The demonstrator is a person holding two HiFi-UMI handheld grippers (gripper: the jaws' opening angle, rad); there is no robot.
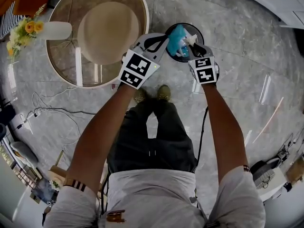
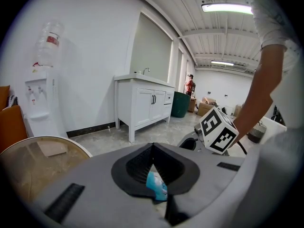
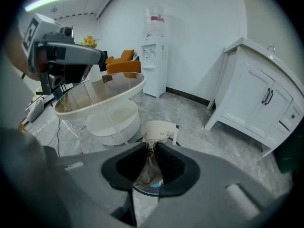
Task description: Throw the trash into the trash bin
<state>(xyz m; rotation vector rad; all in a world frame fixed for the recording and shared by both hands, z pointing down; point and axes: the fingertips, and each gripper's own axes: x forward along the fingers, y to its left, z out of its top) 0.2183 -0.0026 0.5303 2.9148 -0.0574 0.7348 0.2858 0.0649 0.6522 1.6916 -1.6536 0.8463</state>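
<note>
Head view looks down on a person standing on a grey marble floor [image 1: 247,56], both arms held out over a round dark trash bin [image 1: 190,26]. The tools and what they carry cover much of the bin, so its inside cannot be made out from above.

The left tongs [image 1: 166,42] are clenched on a blue wrapper [image 1: 178,39], which hangs over the bin's opening. The left gripper view shows only a small blue corner of it, pinched where the jaws meet. The tool's grey body cuts off the rest.

The right tongs [image 1: 194,46] grasp a crumpled paper [image 1: 191,39] just beside the wrapper, also above the bin. In the right gripper view this paper stands up past the jaw tips, squeezed in a narrow gap. A brownish see-through strip trails down from it between the jaws. Dark print runs across the white part but is too small to read. Below the jaws a curve of the bin's rim and a spot of blue show; the rest is hidden.

A round glass surface [image 1: 64,56] stands to the left of the bin, with yellow flowers [image 1: 26,28] beside its left edge. A water dispenser [image 2: 42,103] carries a bottle with a red label that cannot be read. A white cabinet [image 2: 142,106] stands along the wall.
</note>
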